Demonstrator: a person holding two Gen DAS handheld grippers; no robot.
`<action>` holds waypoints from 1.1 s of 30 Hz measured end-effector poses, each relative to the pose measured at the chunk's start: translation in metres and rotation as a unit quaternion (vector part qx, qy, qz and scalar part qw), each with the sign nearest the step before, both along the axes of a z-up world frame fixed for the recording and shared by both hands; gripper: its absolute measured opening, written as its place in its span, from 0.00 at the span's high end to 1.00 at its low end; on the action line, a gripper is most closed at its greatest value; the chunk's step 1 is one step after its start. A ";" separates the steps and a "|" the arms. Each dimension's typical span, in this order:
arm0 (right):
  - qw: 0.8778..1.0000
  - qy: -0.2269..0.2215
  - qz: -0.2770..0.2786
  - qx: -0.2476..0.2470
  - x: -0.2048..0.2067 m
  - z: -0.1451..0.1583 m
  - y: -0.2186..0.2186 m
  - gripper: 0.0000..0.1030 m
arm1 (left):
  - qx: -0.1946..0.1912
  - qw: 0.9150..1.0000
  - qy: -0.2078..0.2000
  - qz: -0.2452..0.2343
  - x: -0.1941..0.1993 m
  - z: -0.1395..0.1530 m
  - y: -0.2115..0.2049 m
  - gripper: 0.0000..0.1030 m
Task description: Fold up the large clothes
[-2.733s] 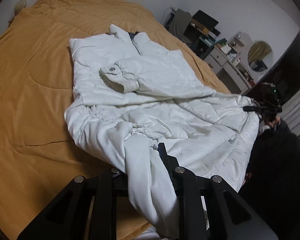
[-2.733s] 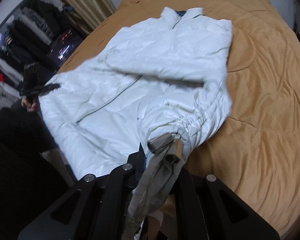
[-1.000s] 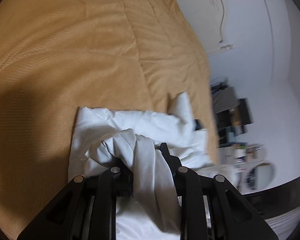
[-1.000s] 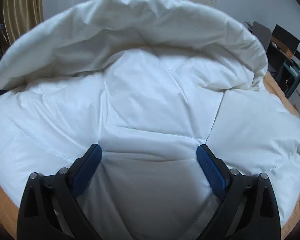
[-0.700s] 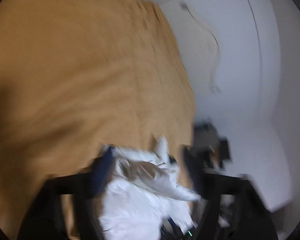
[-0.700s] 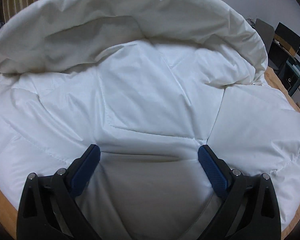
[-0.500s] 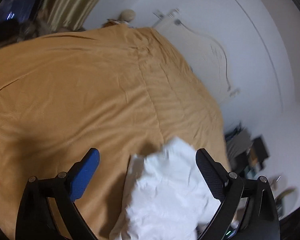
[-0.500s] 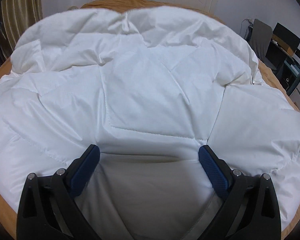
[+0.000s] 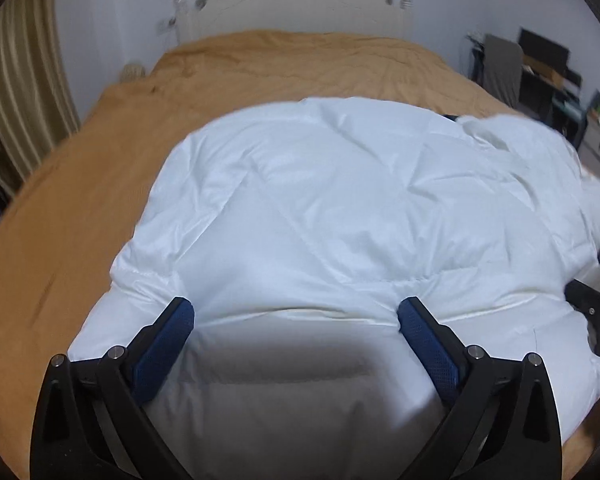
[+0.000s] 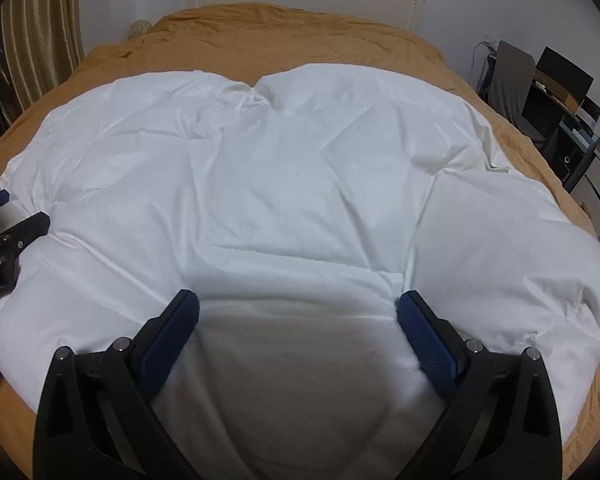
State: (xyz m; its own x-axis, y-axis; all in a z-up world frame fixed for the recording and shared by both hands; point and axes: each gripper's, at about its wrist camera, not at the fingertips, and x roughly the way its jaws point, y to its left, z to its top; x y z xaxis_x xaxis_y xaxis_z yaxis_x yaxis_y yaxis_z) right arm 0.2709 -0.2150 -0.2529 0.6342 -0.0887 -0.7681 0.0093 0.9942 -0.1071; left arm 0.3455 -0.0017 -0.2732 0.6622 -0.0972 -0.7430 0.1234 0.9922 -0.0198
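Spread across a wide bed under a mustard-orange quilted cover [image 9: 80,184]: a big white padded down jacket [image 10: 300,184], lying in a broad puffy bundle at the near middle of the bed. Judged roughly folded over once, with edges uneven at the right and more tidying or a further fold likely left. Cannot tell how many layers sit underneath.

Hovering over the near edge of the jacket, the left gripper [image 9: 296,320], blue-padded tongs spread wide, gripping nothing. Same for the right gripper [image 10: 298,310]: wide apart, empty, fabric only beneath.

Shown only by the right wrist view: a notch in the far edge of the jacket and the left gripper's black tip at the far left. Shown only by the left wrist view: bare cover left of the jacket, plus the right gripper's tip at the right edge.
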 end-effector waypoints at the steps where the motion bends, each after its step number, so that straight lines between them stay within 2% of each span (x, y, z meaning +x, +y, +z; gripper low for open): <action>1: 1.000 -0.003 -0.006 0.002 -0.002 0.003 -0.010 0.03 | -0.006 1.000 0.005 0.005 0.001 -0.001 0.005 0.00; 5: 0.999 -0.013 -0.044 -0.001 -0.011 0.009 -0.059 0.03 | -0.005 1.000 0.004 0.014 -0.002 -0.004 0.020 0.00; 8: 0.996 -0.006 -0.088 0.015 -0.015 0.005 -0.102 0.03 | -0.012 1.000 0.007 0.028 0.001 -0.007 0.031 0.00; 11: 0.987 -0.012 -0.149 0.050 -0.020 0.008 -0.140 0.03 | -0.013 0.999 0.005 0.041 -0.008 -0.005 0.039 0.00; 12: 0.986 -0.010 -0.151 0.067 -0.019 0.010 -0.146 0.04 | -0.015 0.999 0.006 0.047 -0.010 0.000 0.038 0.00; 13: 0.987 -0.009 -0.150 0.063 -0.018 0.016 -0.145 0.05 | -0.010 0.998 0.006 0.054 -0.008 0.006 0.038 0.00; 15: 0.990 -0.020 -0.140 0.024 -0.014 0.032 -0.129 0.05 | 0.015 0.997 -0.024 0.071 -0.015 0.028 0.034 0.03; 18: 0.995 -0.037 -0.094 -0.002 0.000 0.058 -0.091 0.04 | 0.032 0.996 -0.073 0.046 -0.017 0.068 0.014 0.01; 21: 0.998 -0.026 -0.049 0.015 0.021 0.069 -0.058 0.04 | 0.026 0.998 -0.061 0.016 0.010 0.088 -0.018 0.01; 23: 1.000 -0.013 -0.027 0.001 0.045 0.065 -0.036 0.04 | 0.046 0.998 -0.048 0.003 0.037 0.081 -0.043 0.01; 26: 0.999 0.041 -0.026 -0.024 0.085 0.031 -0.019 0.04 | 0.135 0.990 0.009 0.026 0.081 0.037 -0.065 0.00; 27: 0.997 0.059 -0.036 -0.022 0.094 0.017 -0.025 0.04 | 0.134 0.990 0.038 0.029 0.090 0.016 -0.061 0.00; 29: 0.996 0.066 -0.054 0.020 0.094 0.003 -0.050 0.04 | 0.065 0.995 0.055 0.048 0.093 0.006 -0.034 0.00; 30: 0.995 0.062 -0.063 0.035 0.094 0.004 -0.061 0.04 | 0.048 0.995 0.054 0.068 0.093 0.006 -0.020 0.00; 33: 0.994 0.051 -0.095 0.004 0.087 0.007 -0.089 0.04 | 0.031 0.991 0.063 0.111 0.095 0.003 0.022 0.00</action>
